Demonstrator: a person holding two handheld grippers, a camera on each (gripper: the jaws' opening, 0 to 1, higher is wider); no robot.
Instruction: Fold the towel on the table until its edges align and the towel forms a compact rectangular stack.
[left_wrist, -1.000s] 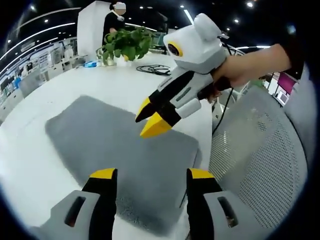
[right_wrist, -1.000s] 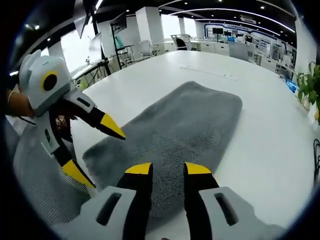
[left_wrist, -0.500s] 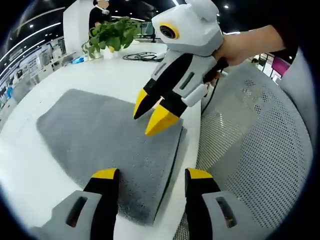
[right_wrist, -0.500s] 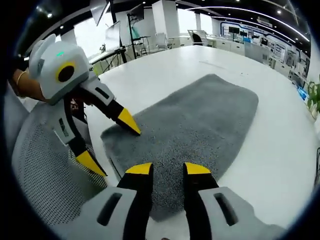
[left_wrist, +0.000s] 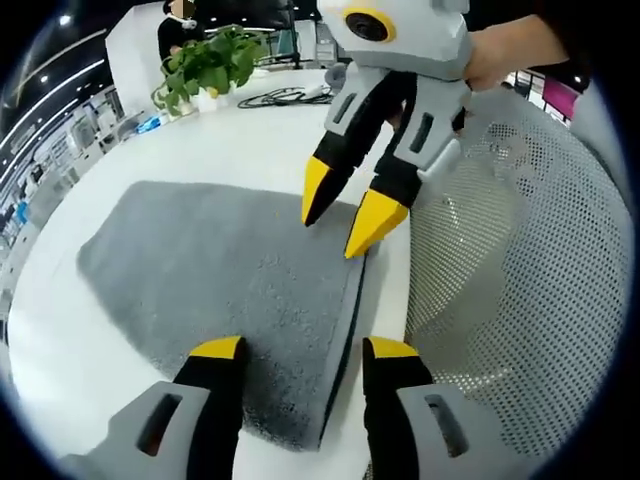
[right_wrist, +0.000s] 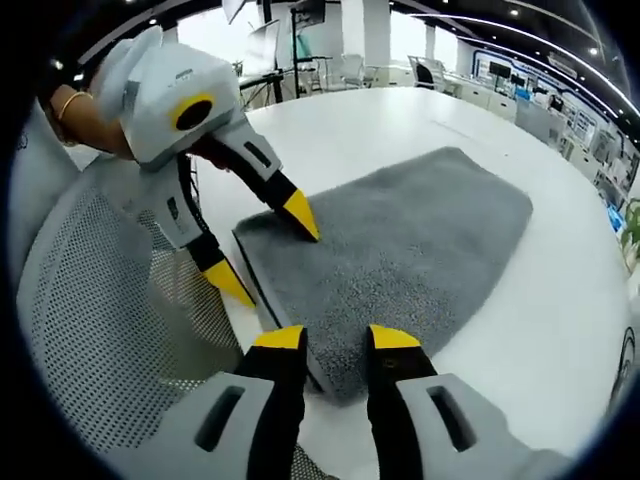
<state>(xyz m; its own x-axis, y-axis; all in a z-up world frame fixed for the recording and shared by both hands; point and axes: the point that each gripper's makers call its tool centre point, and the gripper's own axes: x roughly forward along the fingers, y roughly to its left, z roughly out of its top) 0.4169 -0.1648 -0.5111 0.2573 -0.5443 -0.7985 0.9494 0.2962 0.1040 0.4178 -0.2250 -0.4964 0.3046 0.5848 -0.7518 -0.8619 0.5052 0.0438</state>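
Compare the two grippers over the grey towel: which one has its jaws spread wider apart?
The left gripper. One yellow tip sits over the towel, the other hangs off the table edge. The right gripper has its tips closer together.

The towel (left_wrist: 220, 270) is soft grey cloth, fuzzy and matt, with a thick fluffy edge. The desk (left_wrist: 250, 140) is white, smooth and a little shiny. The left tool (left_wrist: 300, 355) has black plastic jaws with yellow tips that look smooth and matt, on a grey plastic body. The right tool (right_wrist: 335, 340) looks the same, and its shell is smooth white plastic. The chair (left_wrist: 520, 260) beside the desk is white mesh full of small holes.
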